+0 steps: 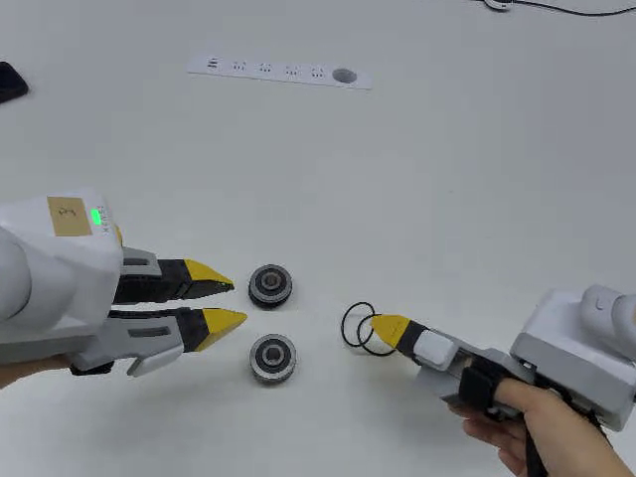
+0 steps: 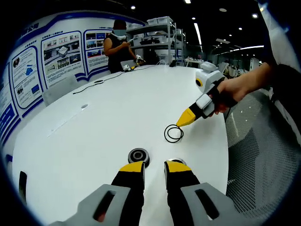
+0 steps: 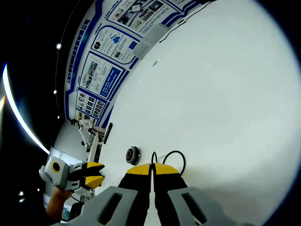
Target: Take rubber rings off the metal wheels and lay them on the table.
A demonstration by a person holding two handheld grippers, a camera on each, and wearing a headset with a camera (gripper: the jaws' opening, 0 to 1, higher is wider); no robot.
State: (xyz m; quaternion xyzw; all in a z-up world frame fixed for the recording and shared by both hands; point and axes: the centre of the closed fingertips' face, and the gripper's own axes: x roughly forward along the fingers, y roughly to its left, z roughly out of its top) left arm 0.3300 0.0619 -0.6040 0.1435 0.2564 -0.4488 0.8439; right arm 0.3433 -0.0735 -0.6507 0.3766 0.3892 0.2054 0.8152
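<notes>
1. My right claw (image 1: 383, 328) is closed, seemingly pinching the thin black rubber ring (image 1: 358, 326) that lies on the white tabletop (image 1: 447, 199). If the ring clings to the claw as I release, it could drag away.
2. My left claw (image 1: 237, 302), narrow and empty, sits just beside two round metal wheels (image 1: 270, 285). A nudge could send them rolling.
</notes>
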